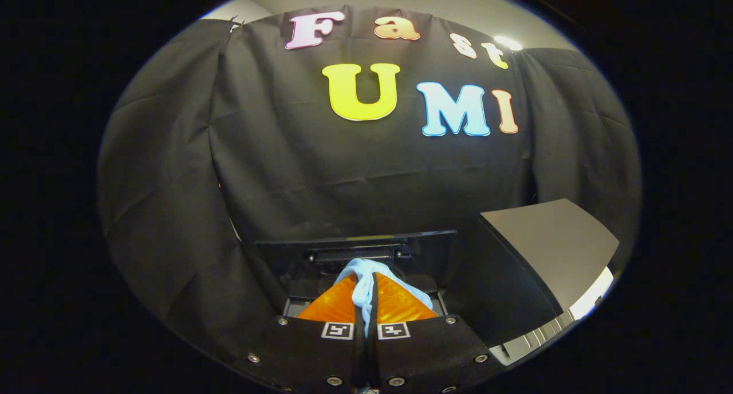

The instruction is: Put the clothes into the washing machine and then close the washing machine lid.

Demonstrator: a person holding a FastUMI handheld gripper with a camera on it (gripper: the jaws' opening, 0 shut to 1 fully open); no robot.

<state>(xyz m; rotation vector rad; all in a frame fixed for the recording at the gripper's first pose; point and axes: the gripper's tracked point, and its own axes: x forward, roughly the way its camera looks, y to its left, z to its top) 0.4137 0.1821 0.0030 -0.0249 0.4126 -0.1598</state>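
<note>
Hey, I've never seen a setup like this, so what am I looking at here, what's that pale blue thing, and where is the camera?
The camera rides on a hand-held gripper and looks forward along its two fingers, the wedge shapes low in the gripper view. A person carries this tool; there is no robot arm. The jaws are closed together, pinching a pale blue piece of clothing, which bunches just ahead of the fingers and spills a little to the right.

Beyond the cloth is a dark washing machine with its opening facing up. The grey panel standing to the right looks like its raised lid, though I can't be sure. Behind everything hangs the booth's black cloth wall. The garment is held over the machine, not yet dropped in.
</note>
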